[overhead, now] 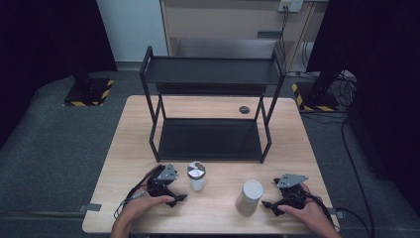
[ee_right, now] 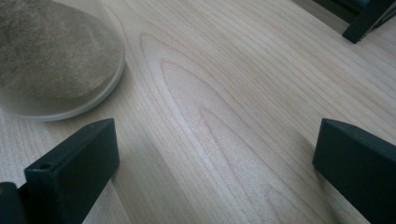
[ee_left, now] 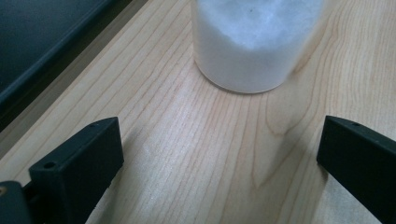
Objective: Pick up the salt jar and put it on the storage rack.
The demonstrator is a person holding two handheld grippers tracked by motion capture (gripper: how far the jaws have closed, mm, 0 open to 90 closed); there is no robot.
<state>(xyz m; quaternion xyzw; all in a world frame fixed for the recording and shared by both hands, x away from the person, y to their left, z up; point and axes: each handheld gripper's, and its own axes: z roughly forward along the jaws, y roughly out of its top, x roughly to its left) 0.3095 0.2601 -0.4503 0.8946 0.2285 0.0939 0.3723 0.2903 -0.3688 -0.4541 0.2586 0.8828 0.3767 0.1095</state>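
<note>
Left gripper (overhead: pixel 174 196) sits on the near-left part of the counter (overhead: pixel 218 218), a hand (overhead: pixel 143 203) wrapped round it, cable trailing off toward the counter's near-left edge. Its fingers (ee_left: pixel 79 163) are released, spread wide, nothing between them but bare wood. Jar (overhead: pixel 196 176) stands upright just beside it to the right (clear body, white grains inside, silver-and-dark lid), not touched by the fingers. In the left gripper view the jar (ee_left: pixel 247 46) stands ahead of the open gap, a bit past the fingertips, resting on the wood.

Behind, mid-counter, a black two-tier rack (overhead: pixel 210 139) with both shelves bare; a small dark round cap (overhead: pixel 244 109) lies in the counter behind it.

Right of centre, a second container (overhead: pixel 249 197) stands upright (pale, cloudy body, light flat top), well apart from the jar. In the right gripper view the container (ee_right: pixel 51 60) shows at upper left with brownish-grey grains inside, off to the side of the left finger (ee_right: pixel 74 168), not between the two.

Right gripper (overhead: pixel 271 206) rests on the near-right counter, held by the other hand (overhead: pixel 309 210), just beside the container. Its fingers are released too, wide apart, grasping nothing. A rack foot (ee_right: pixel 362 23) shows at the top right of that view.
</note>
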